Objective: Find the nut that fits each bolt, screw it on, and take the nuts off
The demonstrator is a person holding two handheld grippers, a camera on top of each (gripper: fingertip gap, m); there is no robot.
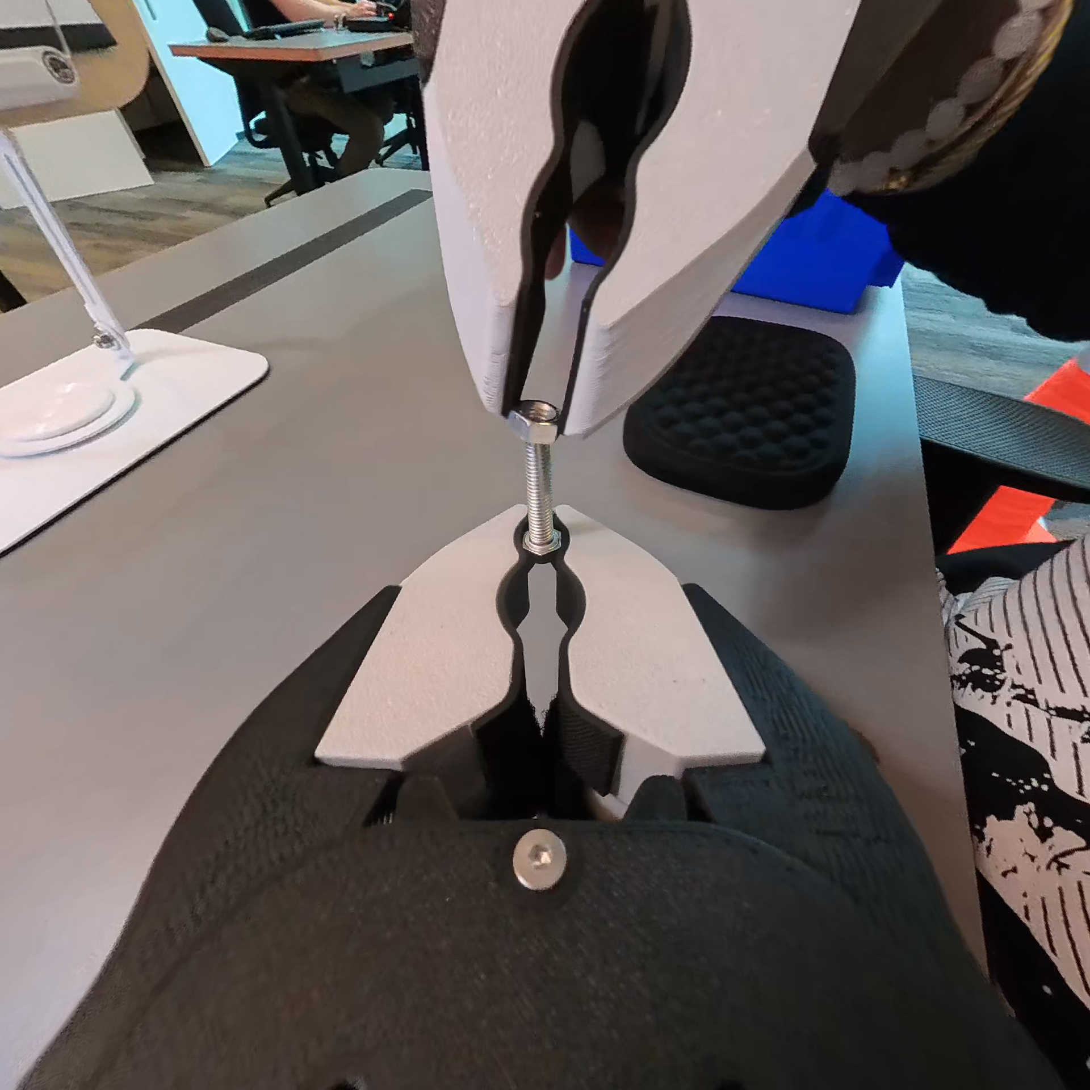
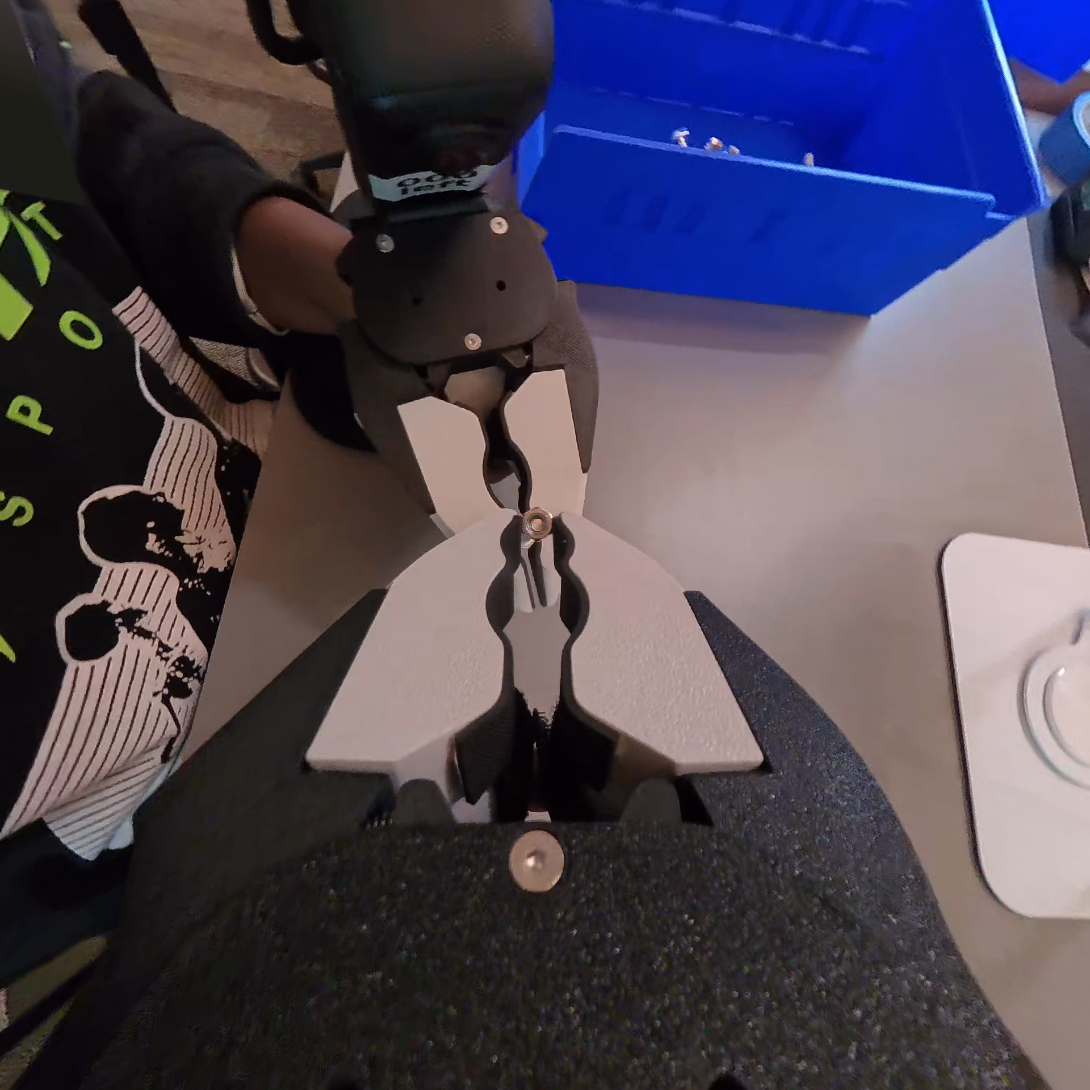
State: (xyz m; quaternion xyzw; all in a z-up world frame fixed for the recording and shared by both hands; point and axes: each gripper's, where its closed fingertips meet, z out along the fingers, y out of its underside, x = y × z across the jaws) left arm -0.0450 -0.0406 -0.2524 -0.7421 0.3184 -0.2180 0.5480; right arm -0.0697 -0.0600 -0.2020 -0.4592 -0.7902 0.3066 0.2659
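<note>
Steel bolt (image 1: 539, 495) held in air above grey table (image 1: 295, 472), head end clamped in left gripper (image 1: 541, 539) jaws; right gripper (image 1: 534, 413) jaws pinch nut (image 1: 532, 422) at thread tip. Small, rigid, slippery; grip hex flats squarely.

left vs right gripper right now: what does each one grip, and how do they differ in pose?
The left gripper clamps the bolt at its head end; the right gripper pinches the nut at the bolt's far tip. In the left wrist view the left gripper points along the bolt, while the right gripper comes down from above, tilted. Shared: both are shut, white-fingered with black pads, held above the grey table.
</note>
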